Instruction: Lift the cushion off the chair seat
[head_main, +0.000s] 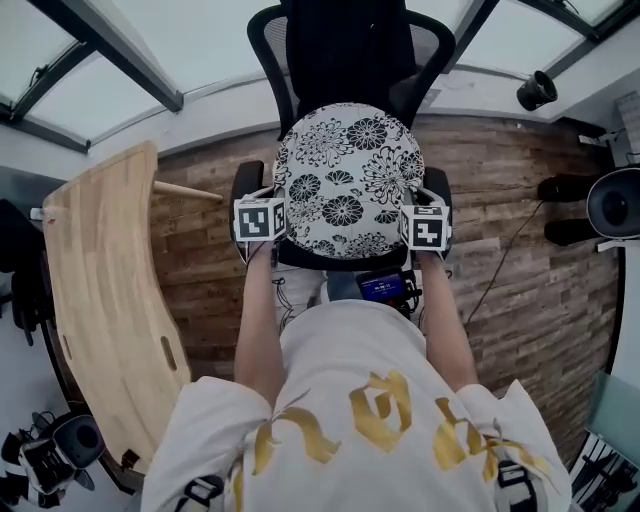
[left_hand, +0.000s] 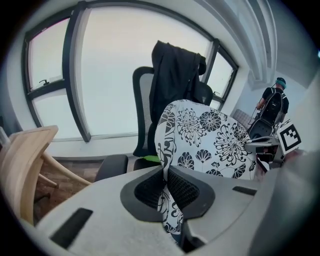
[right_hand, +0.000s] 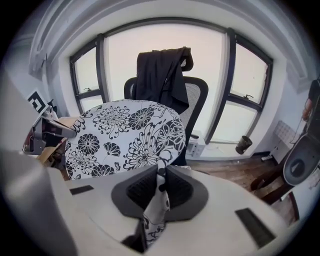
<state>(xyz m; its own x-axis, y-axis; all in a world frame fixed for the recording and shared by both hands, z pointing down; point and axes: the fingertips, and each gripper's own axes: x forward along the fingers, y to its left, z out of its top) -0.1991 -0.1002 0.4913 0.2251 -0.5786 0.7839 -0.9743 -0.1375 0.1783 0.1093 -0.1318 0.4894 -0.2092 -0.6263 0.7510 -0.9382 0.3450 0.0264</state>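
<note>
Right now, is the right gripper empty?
No: the right gripper view shows the right gripper shut on a pinched fold at the edge of the floral cushion.

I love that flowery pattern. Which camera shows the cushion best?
The head view: nearly the whole round cushion shows from above. Each gripper view shows it only at a slant, with an edge pinched between its jaws.

Nothing could be read. The gold print on the shirt (head_main: 378, 408), behind both claws, was too stylised; the left gripper (head_main: 280, 212) and the right gripper (head_main: 407, 222) bore only square markers.
</note>
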